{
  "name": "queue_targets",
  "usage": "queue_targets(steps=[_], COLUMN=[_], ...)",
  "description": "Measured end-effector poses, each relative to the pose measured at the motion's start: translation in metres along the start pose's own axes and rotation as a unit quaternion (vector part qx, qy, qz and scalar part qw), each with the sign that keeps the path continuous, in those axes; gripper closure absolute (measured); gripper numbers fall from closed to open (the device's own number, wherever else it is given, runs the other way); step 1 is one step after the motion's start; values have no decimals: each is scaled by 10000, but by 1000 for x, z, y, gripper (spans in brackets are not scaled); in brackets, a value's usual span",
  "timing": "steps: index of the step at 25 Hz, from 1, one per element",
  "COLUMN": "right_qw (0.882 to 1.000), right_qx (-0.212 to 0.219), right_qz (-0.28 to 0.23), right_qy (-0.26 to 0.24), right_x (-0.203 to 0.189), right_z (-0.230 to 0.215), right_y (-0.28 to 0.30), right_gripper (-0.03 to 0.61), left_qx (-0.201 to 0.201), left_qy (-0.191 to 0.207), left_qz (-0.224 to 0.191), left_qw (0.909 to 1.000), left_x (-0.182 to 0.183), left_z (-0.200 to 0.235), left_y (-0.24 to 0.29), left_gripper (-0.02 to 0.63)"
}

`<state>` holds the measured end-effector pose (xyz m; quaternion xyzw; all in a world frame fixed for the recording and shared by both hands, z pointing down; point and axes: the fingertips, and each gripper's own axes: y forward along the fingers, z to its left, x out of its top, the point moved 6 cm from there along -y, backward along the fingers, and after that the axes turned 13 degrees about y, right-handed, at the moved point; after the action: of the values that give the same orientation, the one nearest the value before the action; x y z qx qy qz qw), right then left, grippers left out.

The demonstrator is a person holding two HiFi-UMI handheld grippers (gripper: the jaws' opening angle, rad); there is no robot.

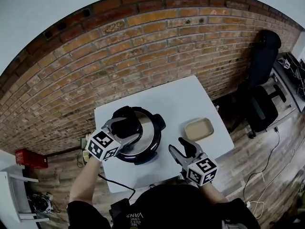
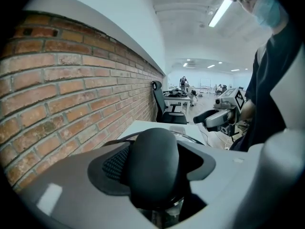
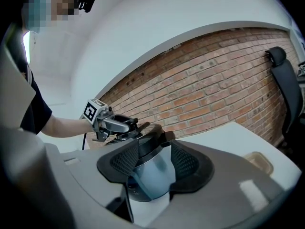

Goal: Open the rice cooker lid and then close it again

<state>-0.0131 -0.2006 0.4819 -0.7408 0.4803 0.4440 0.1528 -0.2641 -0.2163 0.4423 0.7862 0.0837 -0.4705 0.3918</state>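
The rice cooker [image 1: 143, 155] stands on the white counter [image 1: 181, 97], right under the left tool [image 1: 132, 128] and just past the tips of the right tool [image 1: 178, 147]. It is a round pot with a shiny steel wall and black trim. Its lid [image 1: 150, 132], steel-coloured with a dark rim, sits down on the pot. The left tool is clamped on the lid's bulky black handle [image 2: 152, 166], which fills the gap between its pads. The right tool's jaws stand apart with nothing held, aimed at the cooker's side. A shallow beige tray [image 1: 199, 129] lies beyond the right tool.
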Motion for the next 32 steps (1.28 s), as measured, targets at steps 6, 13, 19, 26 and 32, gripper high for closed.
queue_targets(steps=[6,13,19,26,32], right_qw=[10000,9996,9988,9970,9954], right_qx=[-39,-267,-468,-759,-878], right_qz=[26,40,-37,-173,-369], right_qy=[-30,-70,-109,-49,-55], right_x=[2,-2,-9,-22,-26], right_z=[-4,-3,10,28,40], right_y=[-2,-5,-7,-12,-20], right_gripper=[376,376,376,376,376], left_qx=[-283,-922,-1551,-2153,-2043], left_qy=[247,670,1062,1408,1453], left_qz=[-103,-347,-469,-725,-873], left_qw=[9992,9929,9810,9636,9641], left_x=[-2,-3,-3,7,14], left_z=[3,6,9,12,15], left_y=[-2,-2,0,-1,-10], left_gripper=[318,322,322,322,322])
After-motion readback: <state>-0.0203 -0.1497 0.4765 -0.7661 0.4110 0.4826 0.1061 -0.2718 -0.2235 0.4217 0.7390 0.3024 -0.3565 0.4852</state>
